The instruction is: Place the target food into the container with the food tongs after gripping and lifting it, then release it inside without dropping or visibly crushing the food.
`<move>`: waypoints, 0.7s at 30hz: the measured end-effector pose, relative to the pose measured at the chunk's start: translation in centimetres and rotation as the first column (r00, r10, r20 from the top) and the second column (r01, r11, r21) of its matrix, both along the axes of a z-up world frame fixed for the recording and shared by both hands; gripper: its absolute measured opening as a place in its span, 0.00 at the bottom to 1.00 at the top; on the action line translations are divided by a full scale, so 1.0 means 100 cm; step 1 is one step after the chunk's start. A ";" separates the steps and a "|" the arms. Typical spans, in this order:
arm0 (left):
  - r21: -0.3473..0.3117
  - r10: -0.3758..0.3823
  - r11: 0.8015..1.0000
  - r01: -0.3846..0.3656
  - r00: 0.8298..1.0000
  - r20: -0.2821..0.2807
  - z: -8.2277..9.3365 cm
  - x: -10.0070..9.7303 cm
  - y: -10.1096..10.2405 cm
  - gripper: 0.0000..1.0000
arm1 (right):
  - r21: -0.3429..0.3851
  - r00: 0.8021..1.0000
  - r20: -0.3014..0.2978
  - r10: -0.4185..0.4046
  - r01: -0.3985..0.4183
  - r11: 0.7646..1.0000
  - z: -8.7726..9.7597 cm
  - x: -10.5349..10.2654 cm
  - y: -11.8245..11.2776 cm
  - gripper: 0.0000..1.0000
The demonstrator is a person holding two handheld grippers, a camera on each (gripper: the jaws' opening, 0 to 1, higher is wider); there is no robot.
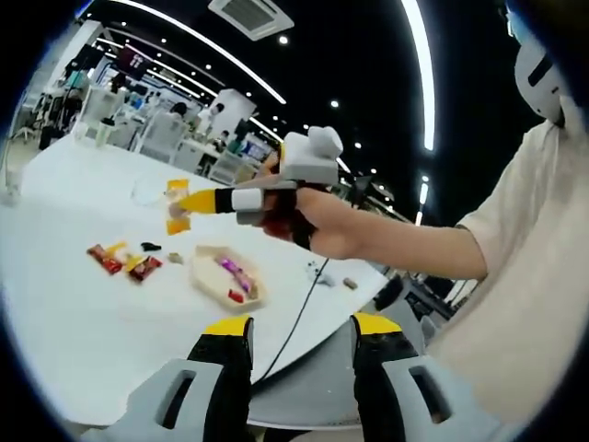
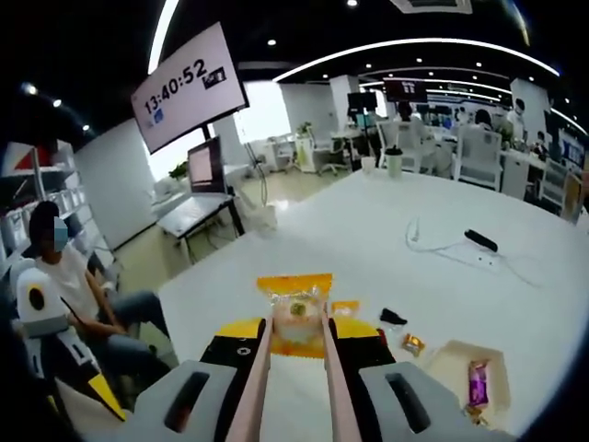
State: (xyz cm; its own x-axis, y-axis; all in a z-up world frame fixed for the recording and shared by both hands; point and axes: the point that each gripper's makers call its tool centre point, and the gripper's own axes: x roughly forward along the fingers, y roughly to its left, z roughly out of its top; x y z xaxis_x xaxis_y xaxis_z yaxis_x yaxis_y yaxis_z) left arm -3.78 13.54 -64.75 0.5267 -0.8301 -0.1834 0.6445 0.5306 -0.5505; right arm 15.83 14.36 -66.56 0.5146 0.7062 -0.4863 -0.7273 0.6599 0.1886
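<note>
Closest to me in the right gripper view, my right claw (image 2: 296,361) is squeezed onto the two pale arms of the food tongs (image 2: 260,387), and their tips pinch the orange-edged clear packet with a pale cake inside (image 2: 295,325), held up in the air above the white round desk (image 2: 386,239). In the left gripper view my left claw (image 1: 302,354) hangs with its jaws apart and nothing between them, low at the near desk edge. What matters for the coming move is where the shallow pale paper tray with a purple-wrapped sweet in it (image 2: 471,378) lies: on the desk below the packet and off to the right of my right claw, so I judge a swing right and down is needed. Beyond it lie a few small wrapped snacks (image 1: 129,261), and farther off a black cable (image 2: 479,241).
</note>
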 end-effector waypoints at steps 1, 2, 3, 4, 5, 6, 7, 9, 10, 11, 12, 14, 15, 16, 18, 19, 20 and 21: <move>0.000 -0.001 1.000 0.001 1.000 -0.001 0.000 -0.002 -0.001 0.41 | 0.001 1.000 0.000 -0.001 0.001 1.000 0.000 0.000 -0.001 0.26; 0.000 -0.002 1.000 0.002 1.000 0.000 0.000 -0.002 -0.002 0.41 | 0.004 1.000 0.000 -0.004 0.004 1.000 0.001 0.000 -0.002 0.26; 0.000 -0.002 1.000 0.002 1.000 -0.001 0.000 -0.003 -0.002 0.41 | 0.009 1.000 -0.001 -0.007 0.007 1.000 0.002 0.000 -0.003 0.26; -0.001 -0.003 1.000 0.003 1.000 -0.001 0.000 -0.003 -0.003 0.41 | 0.019 1.000 -0.007 -0.014 0.015 1.000 0.004 0.000 -0.004 0.26; -0.001 -0.004 1.000 0.004 1.000 -0.002 0.000 -0.003 -0.004 0.41 | 0.026 1.000 -0.009 -0.018 0.018 1.000 0.005 0.000 -0.004 0.26; -0.002 -0.005 1.000 0.005 1.000 -0.002 0.000 -0.004 -0.005 0.41 | 0.041 1.000 -0.012 -0.026 0.027 0.999 0.007 0.000 -0.004 0.26; -0.002 -0.007 1.000 0.007 1.000 -0.003 -0.001 -0.004 -0.006 0.41 | 0.048 0.999 -0.010 -0.032 0.032 0.998 0.010 0.000 -0.006 0.26; -0.003 -0.012 1.000 0.012 1.000 -0.005 -0.001 -0.004 -0.008 0.41 | 0.054 0.999 -0.006 -0.036 0.037 0.998 0.013 0.000 -0.007 0.26; 0.000 -0.018 1.000 0.018 1.000 -0.006 -0.001 -0.004 -0.009 0.41 | 0.057 0.999 -0.002 -0.040 0.040 0.998 0.016 0.000 -0.009 0.26; 0.002 -0.023 1.000 0.023 1.000 -0.005 -0.001 -0.004 -0.010 0.41 | 0.059 0.999 0.002 -0.044 0.044 0.997 0.018 0.000 -0.010 0.26; 0.002 -0.026 1.000 0.026 1.000 -0.004 -0.001 -0.004 -0.011 0.41 | 0.063 0.999 0.007 -0.049 0.049 0.997 0.020 0.001 -0.012 0.26; 0.002 -0.031 1.000 0.031 1.000 -0.001 0.000 -0.003 -0.013 0.41 | 0.096 0.998 0.007 -0.065 0.064 0.993 0.031 0.002 -0.014 0.26; 0.001 -0.033 0.999 0.033 0.999 0.000 0.000 -0.002 -0.013 0.41 | 0.098 0.998 0.011 -0.068 0.066 0.993 0.034 0.003 -0.016 0.26; 0.001 -0.036 0.999 0.036 0.999 0.001 0.001 -0.002 -0.015 0.41 | 0.098 0.997 0.022 -0.071 0.068 0.993 0.038 0.004 -0.017 0.26; 0.003 -0.043 0.999 0.043 0.999 0.004 0.002 -0.001 -0.017 0.41 | 0.105 0.997 0.033 -0.075 0.072 0.992 0.045 0.005 -0.018 0.26; 0.003 -0.047 0.999 0.047 0.999 0.007 0.003 -0.001 -0.017 0.41 | 0.106 0.996 0.037 -0.078 0.074 0.992 0.047 0.005 -0.019 0.26; 0.003 -0.050 0.999 0.050 0.999 0.007 0.003 -0.001 -0.018 0.41 | 0.106 0.996 0.041 -0.079 0.074 0.992 0.048 0.005 -0.019 0.26; 0.004 -0.051 0.999 0.051 0.999 0.007 0.003 -0.001 -0.019 0.41 | 0.107 0.996 0.044 -0.079 0.074 0.991 0.050 0.005 -0.020 0.26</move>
